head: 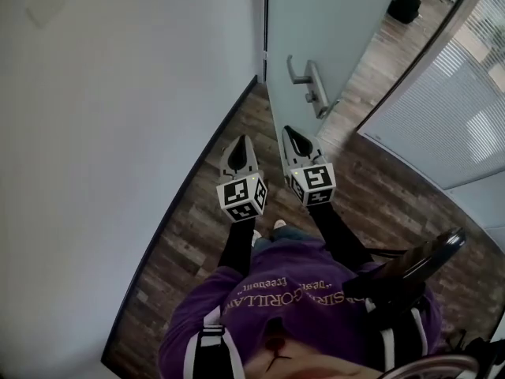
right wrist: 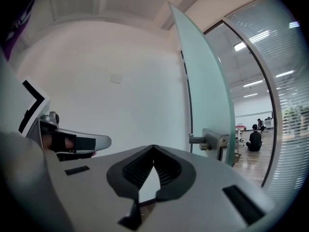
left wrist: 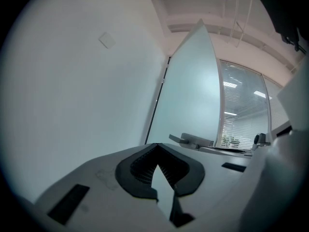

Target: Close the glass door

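White wall point(head: 118, 117) to the left of and ahead of the left gripper point(head: 240, 150); its jaws are together, nothing between them. Right gripper point(head: 297, 140) just beside it, jaws likewise closed and empty. Frosted glass door point(head: 331, 22) stands open ahead of the right gripper. Its lever handle point(head: 304, 76) is beyond the tips, not touching. Seated person point(head: 405, 3) far off to the right, past the doorway.
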Tool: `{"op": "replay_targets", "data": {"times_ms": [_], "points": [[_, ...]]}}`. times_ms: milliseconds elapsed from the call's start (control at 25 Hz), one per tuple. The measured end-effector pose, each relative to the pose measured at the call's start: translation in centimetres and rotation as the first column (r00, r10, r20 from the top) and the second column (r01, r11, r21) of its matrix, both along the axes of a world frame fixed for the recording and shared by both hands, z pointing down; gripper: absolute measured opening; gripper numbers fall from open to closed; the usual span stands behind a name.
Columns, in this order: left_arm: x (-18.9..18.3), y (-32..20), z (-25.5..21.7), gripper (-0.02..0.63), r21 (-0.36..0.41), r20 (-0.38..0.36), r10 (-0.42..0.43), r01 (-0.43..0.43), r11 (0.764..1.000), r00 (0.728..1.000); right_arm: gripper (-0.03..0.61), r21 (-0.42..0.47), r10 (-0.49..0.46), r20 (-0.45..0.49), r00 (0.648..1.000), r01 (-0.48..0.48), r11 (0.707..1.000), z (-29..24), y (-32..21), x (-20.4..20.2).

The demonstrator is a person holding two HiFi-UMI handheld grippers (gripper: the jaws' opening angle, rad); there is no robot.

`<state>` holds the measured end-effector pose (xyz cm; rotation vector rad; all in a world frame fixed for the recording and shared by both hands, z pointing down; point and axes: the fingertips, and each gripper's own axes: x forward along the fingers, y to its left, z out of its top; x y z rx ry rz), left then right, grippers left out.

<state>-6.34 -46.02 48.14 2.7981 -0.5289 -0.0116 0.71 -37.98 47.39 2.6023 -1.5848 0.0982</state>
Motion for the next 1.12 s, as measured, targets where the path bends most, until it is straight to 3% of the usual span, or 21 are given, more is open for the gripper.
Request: {"op": "replay_targets", "data": {"times_ms": [320,600,880,1120], "points": [[6.2,3.6,0.1,0.000,0.011,0.014,0.081,-0.082,0.997,0.997,-0.009,0.012,0.049,0.016,0.999,-0.049,0.999,0.4,3.8,3.9],[9.8,5.8,1.2,0.000,0.002,0.034,0.150,-0.150,0.989,0.988,-0.009,0.012,0.153,0.025,0.988,-0.153,0.988,1.4,8.3,6.2],[13.2,5.8,1.1,0.000,0.010,0.033,0.220,-0.221,0.975,0.975,-0.009,0.023,0.316,0.023,0.948,-0.317,0.948,1.3,12.3,8.9],[15.2,5.0,0.5,0.000,0.079,0.046,0.331,-0.334,0.939,0.943,-0.009,0.046,0.447,0.034,0.894,-0.448,0.893,0.8,14.0,9.8]]}}
